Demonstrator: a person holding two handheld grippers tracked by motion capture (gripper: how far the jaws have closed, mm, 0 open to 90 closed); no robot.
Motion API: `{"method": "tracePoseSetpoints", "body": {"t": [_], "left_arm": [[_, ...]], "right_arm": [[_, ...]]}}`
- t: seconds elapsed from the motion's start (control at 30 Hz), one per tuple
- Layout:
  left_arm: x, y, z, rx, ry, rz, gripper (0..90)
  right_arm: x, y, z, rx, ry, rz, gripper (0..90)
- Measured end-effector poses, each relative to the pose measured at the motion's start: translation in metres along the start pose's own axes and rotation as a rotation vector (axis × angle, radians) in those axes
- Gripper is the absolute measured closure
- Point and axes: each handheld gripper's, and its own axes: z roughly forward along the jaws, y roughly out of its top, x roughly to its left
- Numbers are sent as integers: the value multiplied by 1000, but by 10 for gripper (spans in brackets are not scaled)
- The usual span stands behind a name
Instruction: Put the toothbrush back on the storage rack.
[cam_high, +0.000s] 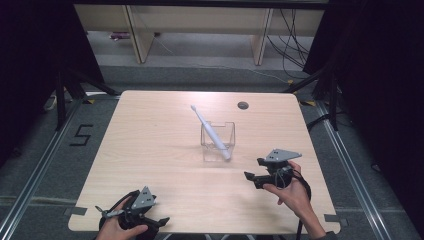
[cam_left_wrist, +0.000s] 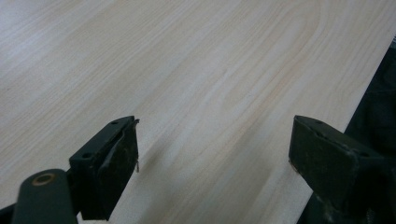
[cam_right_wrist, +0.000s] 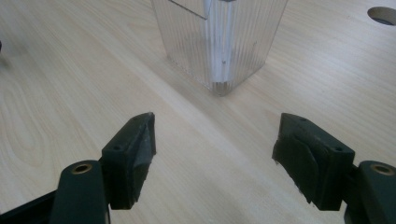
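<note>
1. Left gripper (cam_high: 131, 216) low at tabletop's (cam_high: 150, 150) near left corner, fingers (cam_left_wrist: 112, 158) apart, empty; best kept parked clear.
2. White toothbrush (cam_high: 210, 131) leaning in clear ribbed cup (cam_high: 218, 141) mid-tabletop; cup top cut off in right gripper view.
3. Right gripper (cam_high: 255, 179) just beside cup, fingers (cam_right_wrist: 133, 149) apart, empty; probably best approached slowly, square to cup; brush head too small to judge.

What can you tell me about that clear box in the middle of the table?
The clear plastic container is a small square, open-topped box with finely ribbed walls. It stands upright near the middle of the wooden table. A white electric toothbrush stands slanted inside it, brush head sticking out up and away over the rim. Nothing else touches it.
</note>
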Motion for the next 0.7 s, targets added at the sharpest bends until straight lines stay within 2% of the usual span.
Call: {"method": "tracePoseSetpoints", "body": {"t": [0.03,0.07,0.1,0.13,0.17,0.4,0.43,0.5,0.6,0.63,0.67,0.7], "left_arm": [[0,0,0,0,0,0,152],[0,0,0,1,-1,0,152],[0,0,0,0,-1,0,152],[0,0,0,0,-1,0,152],[0,0,0,0,-1,0,151],[0,0,0,1,-2,-1,152],[0,0,0,2,-2,-2,152],[0,0,0,2,-2,-2,152],[0,0,0,2,-1,-3,152],[1,0,0,2,-2,-3,152],[1,0,0,2,-1,-4,152],[1,0,0,1,-1,-4,152]], "right_arm": [[-1,-1,0,-6,-5,-10,290],[0,-2,0,-6,-3,0,290],[2,-4,-1,4,-1,31,290],[1,-5,-1,2,-1,14,290],[2,-6,-1,1,1,24,289],[3,-14,-2,2,-3,-3,287],[5,-15,-2,6,-1,15,286],[4,-17,-2,13,15,8,285],[7,-20,-4,26,4,37,273],[5,-21,-3,11,1,-1,264],[8,-24,-4,22,2,39,238],[8,-24,-4,22,2,39,238]]}}
